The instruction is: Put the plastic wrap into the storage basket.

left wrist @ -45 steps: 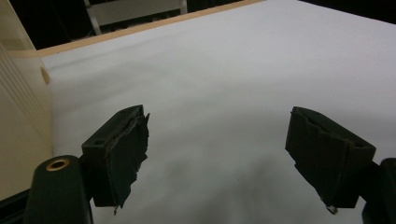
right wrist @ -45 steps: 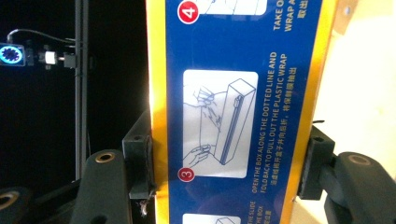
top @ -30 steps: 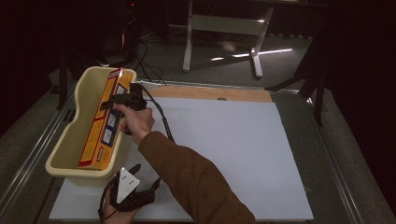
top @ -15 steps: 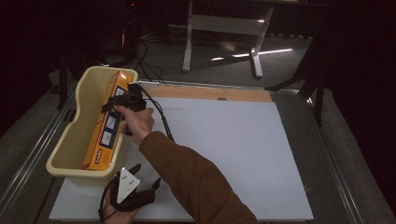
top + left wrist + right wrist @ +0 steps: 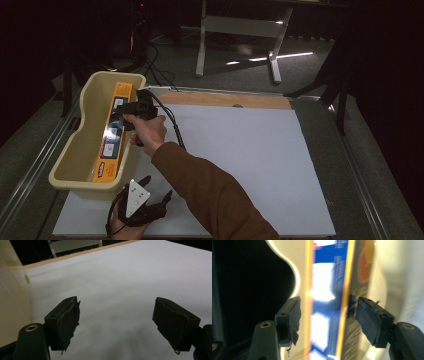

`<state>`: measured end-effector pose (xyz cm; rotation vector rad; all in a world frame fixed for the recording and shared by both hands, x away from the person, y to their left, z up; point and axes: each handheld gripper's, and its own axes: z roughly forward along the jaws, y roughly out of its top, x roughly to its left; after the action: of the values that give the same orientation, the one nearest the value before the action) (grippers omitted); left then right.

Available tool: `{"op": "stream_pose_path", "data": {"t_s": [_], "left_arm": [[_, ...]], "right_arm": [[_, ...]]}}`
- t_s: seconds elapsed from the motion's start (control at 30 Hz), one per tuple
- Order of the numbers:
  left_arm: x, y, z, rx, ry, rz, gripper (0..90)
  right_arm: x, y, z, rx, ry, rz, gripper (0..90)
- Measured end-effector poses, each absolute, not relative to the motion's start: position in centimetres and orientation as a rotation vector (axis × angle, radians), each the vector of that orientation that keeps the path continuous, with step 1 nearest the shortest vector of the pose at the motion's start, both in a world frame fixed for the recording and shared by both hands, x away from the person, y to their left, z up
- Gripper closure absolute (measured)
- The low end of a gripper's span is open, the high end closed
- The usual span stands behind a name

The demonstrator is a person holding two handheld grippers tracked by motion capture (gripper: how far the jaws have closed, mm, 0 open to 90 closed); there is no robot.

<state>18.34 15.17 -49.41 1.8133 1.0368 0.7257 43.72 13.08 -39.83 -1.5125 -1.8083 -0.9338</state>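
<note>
- Right gripper [image 5: 131, 109]: held over the cream tub [image 5: 75, 165] at the left of the table, reaching in from the tub's right side. In the right gripper view [image 5: 328, 320] its jaws straddle the long orange box, one pad on each side of the blue edge face, with a narrow gap visible between pads and box. The jaws have just been closing, with the box between them; no firm pinch can be seen.
- Long orange box [image 5: 111, 132]: lies lengthwise inside the tub, leaning against the right-hand wall, white label panels facing up. In the right gripper view [image 5: 329, 277] it is blurred; its print is unreadable.
- Left gripper [image 5: 155, 192]: rests low at the near edge of the table, just beside the tub's near end, grey three-cornered plate on top. In the left gripper view [image 5: 116, 325] its jaws stand wide apart, with nothing between them.
- White sheet [image 5: 240, 165]: covers most of the table; a strip of bare wood shows along its far edge.
</note>
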Motion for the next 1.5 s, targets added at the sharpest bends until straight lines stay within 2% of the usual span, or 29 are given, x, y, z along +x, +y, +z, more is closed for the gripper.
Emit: {"op": "stream_pose_path", "data": {"t_s": [0.23, 0.5, 0.6, 0.73, 0.83, 1.1, 1.43, 1.5], "left_arm": [[18.4, 15.0, -49.4, 1.815, 1.034, 0.727, 21.1], [18.5, 14.9, -49.6, 1.821, 1.036, 0.728, 21.1], [18.5, 14.8, -49.6, 1.827, 1.033, 0.732, 21.1], [18.5, 14.8, -49.6, 1.828, 1.034, 0.735, 21.1], [18.5, 14.7, -49.6, 1.831, 1.034, 0.737, 21.1], [18.6, 14.5, -49.6, 1.843, 1.027, 0.743, 21.2], [18.5, 14.4, -49.6, 1.848, 1.026, 0.752, 21.1], [18.6, 14.3, -49.7, 1.850, 1.030, 0.753, 21.1]], "right_arm": [[43.1, 12.4, -38.3, -1.420, -1.912, -0.967, 35.8], [42.3, 11.1, -37.6, -1.313, -2.161, -1.032, 31.7], [41.7, 10.1, -37.6, -1.235, -2.287, -1.096, 27.7], [41.4, 9.2, -37.7, -1.199, -2.337, -1.140, 26.7], [41.3, 8.0, -37.8, -1.151, -2.390, -1.189, 20.1], [41.1, 4.4, -38.0, -1.054, -2.542, -1.176, 14.0], [39.3, -0.8, -39.5, -0.954, -2.805, -1.136, 12.2], [39.1, -1.9, -39.6, -0.937, -2.815, -1.154, 18.9]]}}
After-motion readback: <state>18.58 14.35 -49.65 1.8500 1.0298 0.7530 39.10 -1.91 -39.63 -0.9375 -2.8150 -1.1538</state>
